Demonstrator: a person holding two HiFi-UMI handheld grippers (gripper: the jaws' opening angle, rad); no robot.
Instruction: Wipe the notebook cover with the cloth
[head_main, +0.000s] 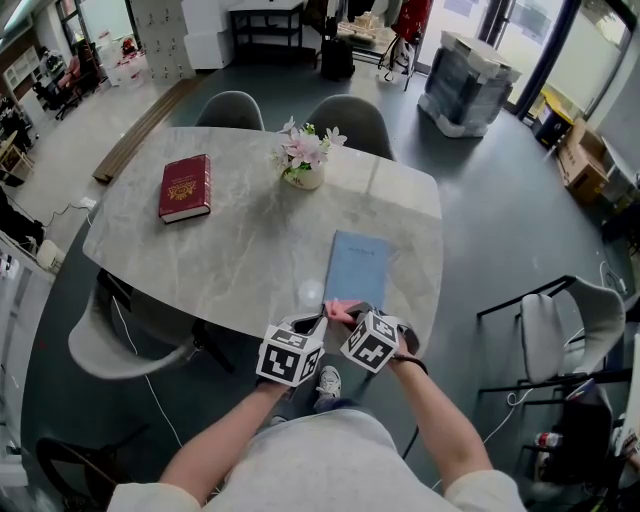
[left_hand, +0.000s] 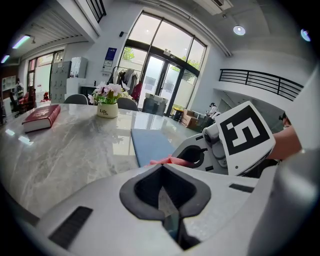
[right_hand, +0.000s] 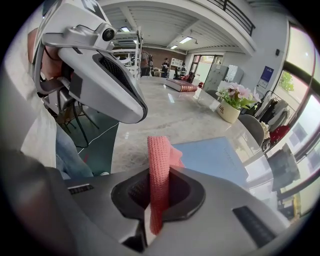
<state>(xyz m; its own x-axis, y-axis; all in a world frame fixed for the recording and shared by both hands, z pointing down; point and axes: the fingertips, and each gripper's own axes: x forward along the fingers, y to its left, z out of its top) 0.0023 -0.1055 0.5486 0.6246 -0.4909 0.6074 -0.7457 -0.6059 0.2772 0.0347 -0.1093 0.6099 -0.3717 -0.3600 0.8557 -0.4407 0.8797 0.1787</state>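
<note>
Head view: right hand-held gripper (head_main: 350, 318) pinches cloth (head_main: 336, 309); left hand-held gripper (head_main: 312, 325) closed, empty, alongside.

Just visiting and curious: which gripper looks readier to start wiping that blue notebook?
Right, probably. The right gripper is shut on the pink cloth, and the blue notebook lies just ahead of it. The left gripper is shut on nothing, so it would first need the cloth.

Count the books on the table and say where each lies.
2. A dark red hardcover book lies far left on the grey marble table; a thin light blue notebook lies near its front right edge. None seems hidden.
</note>
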